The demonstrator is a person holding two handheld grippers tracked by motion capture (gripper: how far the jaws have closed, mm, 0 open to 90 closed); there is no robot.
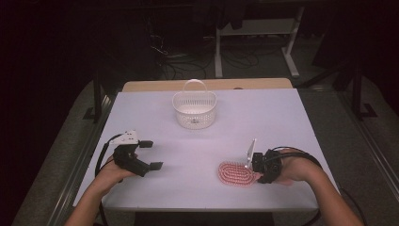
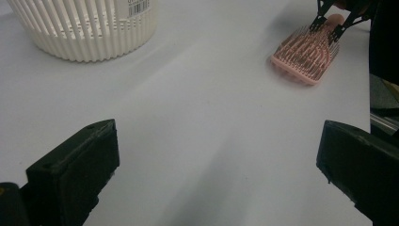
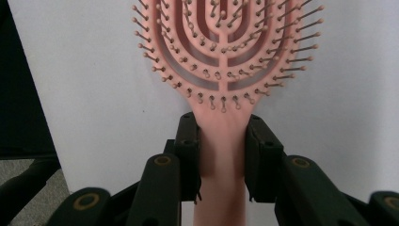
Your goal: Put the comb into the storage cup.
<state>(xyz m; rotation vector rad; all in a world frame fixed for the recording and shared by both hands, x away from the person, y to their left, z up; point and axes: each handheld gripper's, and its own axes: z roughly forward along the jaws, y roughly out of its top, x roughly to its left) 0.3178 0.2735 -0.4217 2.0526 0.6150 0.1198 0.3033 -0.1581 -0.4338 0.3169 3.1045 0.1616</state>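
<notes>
Between the two black pads of the right gripper (image 3: 221, 155) sits the handle of a pink vented hairbrush (image 3: 221, 52), and both pads press against the handle's sides, so the tool is clamped on it. The brush lies flat on the white table (image 1: 207, 146), bristles up, its oval head pointing away from the gripper toward the table's middle, near the front right edge. The right hand (image 1: 294, 170) rests on the table just behind it, with a black cable looping over the wrist. Well apart, at the front left, the left gripper (image 1: 153, 154) rests low over bare table in the left hand (image 1: 110, 173), its jaws spread wide with nothing between them. At the far middle stands a white slatted basket (image 1: 194, 110) with its hoop handle upright.
</notes>
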